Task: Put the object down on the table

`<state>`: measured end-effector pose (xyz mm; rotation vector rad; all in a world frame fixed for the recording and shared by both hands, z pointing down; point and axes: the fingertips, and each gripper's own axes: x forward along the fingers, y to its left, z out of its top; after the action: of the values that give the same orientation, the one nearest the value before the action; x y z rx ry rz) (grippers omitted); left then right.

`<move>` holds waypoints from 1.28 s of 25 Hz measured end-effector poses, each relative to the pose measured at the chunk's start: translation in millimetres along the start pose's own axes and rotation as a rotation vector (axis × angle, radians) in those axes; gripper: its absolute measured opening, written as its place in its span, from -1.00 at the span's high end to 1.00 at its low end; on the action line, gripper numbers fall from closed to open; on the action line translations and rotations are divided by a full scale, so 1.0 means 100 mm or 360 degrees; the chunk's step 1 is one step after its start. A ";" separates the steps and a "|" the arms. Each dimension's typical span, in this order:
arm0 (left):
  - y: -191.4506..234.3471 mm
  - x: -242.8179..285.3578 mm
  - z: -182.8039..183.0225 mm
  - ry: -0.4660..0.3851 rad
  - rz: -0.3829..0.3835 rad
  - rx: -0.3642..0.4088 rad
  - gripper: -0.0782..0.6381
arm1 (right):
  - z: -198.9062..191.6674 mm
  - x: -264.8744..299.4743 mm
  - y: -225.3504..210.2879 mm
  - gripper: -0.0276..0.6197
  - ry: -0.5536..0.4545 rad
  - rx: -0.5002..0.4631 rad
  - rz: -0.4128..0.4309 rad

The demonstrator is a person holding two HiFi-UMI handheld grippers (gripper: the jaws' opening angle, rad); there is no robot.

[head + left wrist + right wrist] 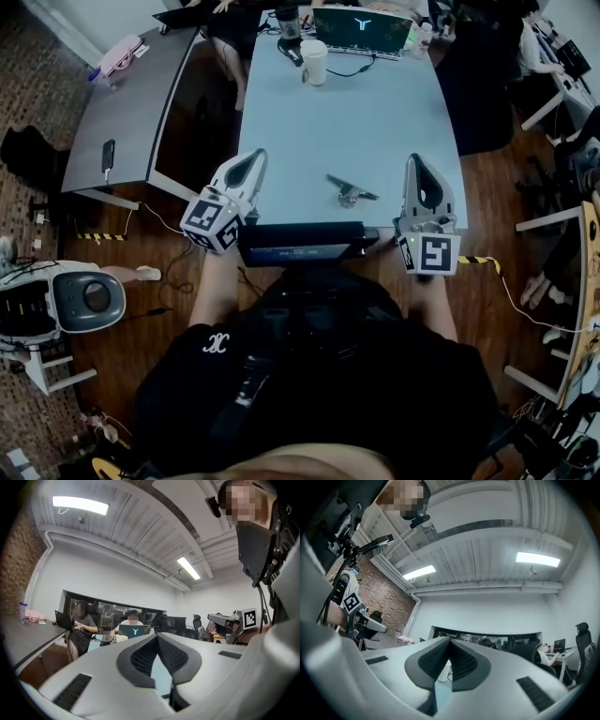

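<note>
Open laptop near white cup

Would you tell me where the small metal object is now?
Head view: the small metal object lies on the blue table near its front edge, between the left tool and right tool, nearer the right.

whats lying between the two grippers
A small metal object lies on the table between the left gripper and right gripper, touching neither; the head view shows it.

shirt: black — white emblem | left gripper, right gripper: white, checker-marker cubes
</note>
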<state>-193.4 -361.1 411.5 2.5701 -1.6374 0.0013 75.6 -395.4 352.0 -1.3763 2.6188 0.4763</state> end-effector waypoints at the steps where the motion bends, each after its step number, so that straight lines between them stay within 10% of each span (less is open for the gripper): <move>1: 0.00 0.01 0.01 -0.0002 0.0000 0.0002 0.80 | 0.00 -0.04 -0.03 0.98 0.0003 0.0007 -0.0016; 22: -1.04 0.17 -0.03 -0.0001 0.0046 0.0040 0.80 | 0.01 -0.87 -0.72 0.99 -0.0024 0.0104 0.0013; 32: -1.33 -0.41 0.17 -0.0057 0.0054 0.0114 0.80 | 0.34 -1.26 -0.36 0.99 -0.0075 0.0090 0.0061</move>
<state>-91.8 -269.8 381.7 2.6088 -1.7238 0.0165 176.5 -305.7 347.0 -1.2845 2.6040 0.4305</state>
